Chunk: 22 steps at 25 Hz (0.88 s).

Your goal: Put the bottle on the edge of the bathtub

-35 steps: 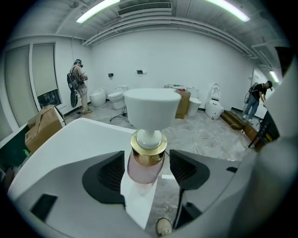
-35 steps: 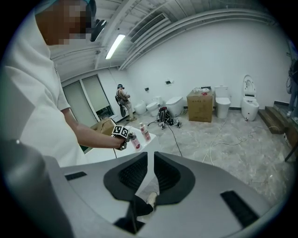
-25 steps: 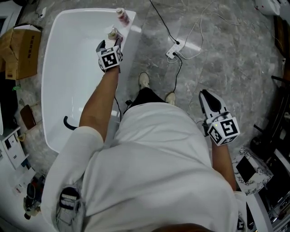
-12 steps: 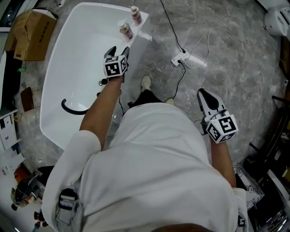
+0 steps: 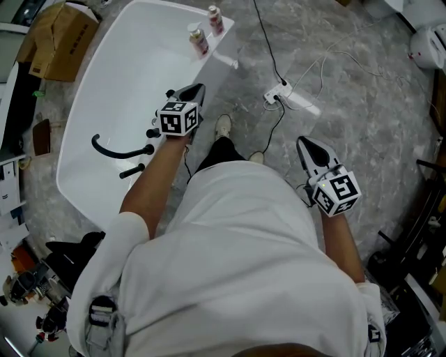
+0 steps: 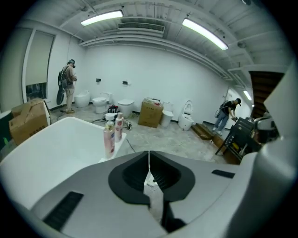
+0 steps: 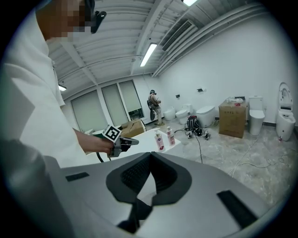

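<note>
Two pink-and-white bottles stand upright on the white bathtub's rim (image 5: pixel 221 43): a pump bottle (image 5: pixel 197 40) (image 6: pixel 109 138) and, behind it, a capped one (image 5: pixel 214 19) (image 6: pixel 119 126). My left gripper (image 5: pixel 197 89) (image 6: pixel 149 155) hovers over the tub's near rim, well short of the bottles. Its jaws are closing and meet along a thin line with nothing between them. My right gripper (image 5: pixel 304 143) (image 7: pixel 150 154) hangs over the grey floor to the right, shut and empty. The right gripper view shows both bottles (image 7: pixel 159 140) and the left gripper (image 7: pixel 122 143).
A black faucet (image 5: pixel 115 149) curves inside the tub. A white power strip (image 5: pixel 277 92) with cables lies on the floor. A cardboard box (image 5: pixel 59 38) sits left of the tub. The person's shoes (image 5: pixel 222 125) stand by the tub. Toilets (image 6: pixel 99 103), boxes and people stand farther off.
My left gripper has drawn back from the pump bottle on the rim toward the person, and its jaws have gone from open to shut. The right gripper has barely moved.
</note>
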Motion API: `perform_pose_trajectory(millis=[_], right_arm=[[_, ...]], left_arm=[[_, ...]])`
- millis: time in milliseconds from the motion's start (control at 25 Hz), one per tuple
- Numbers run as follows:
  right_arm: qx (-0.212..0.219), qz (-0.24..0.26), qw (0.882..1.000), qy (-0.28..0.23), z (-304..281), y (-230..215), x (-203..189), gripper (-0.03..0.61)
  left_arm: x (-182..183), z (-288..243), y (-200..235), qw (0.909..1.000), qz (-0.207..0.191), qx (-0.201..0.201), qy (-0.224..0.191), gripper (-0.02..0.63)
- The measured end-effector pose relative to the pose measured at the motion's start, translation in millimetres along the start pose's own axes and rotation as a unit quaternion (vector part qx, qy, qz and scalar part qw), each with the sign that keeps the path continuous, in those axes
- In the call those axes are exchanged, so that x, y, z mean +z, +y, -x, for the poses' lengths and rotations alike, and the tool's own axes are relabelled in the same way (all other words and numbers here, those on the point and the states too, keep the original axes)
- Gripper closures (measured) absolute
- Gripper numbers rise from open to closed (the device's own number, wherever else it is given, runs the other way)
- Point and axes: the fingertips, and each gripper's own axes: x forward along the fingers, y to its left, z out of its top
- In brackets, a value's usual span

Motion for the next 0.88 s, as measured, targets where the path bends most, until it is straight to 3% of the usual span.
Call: perform_pose_trajectory(millis=[240, 480, 640, 880], right_arm=[[0.019, 0.009, 1.000, 0.000, 14, 8, -11, 0.570], [0.033, 0.017, 0.999, -0.002, 23, 11, -14, 0.571], [0.038, 0.022, 0.999, -0.011, 28, 14, -10, 0.571], [0.044, 0.026, 0.999, -0.015, 32, 16, -12, 0.571]], left_arm=[[-6, 39, -78, 0.9942, 0.000, -0.106, -0.014, 0.595], [-14, 73, -151, 0.9837, -0.023, -0.178, -0.004, 0.595], [-18, 82, -178, 0.9789, -0.039, -0.201, 0.005, 0.595], [-20, 82, -184, 0.9796, -0.044, -0.196, 0.008, 0.595]])
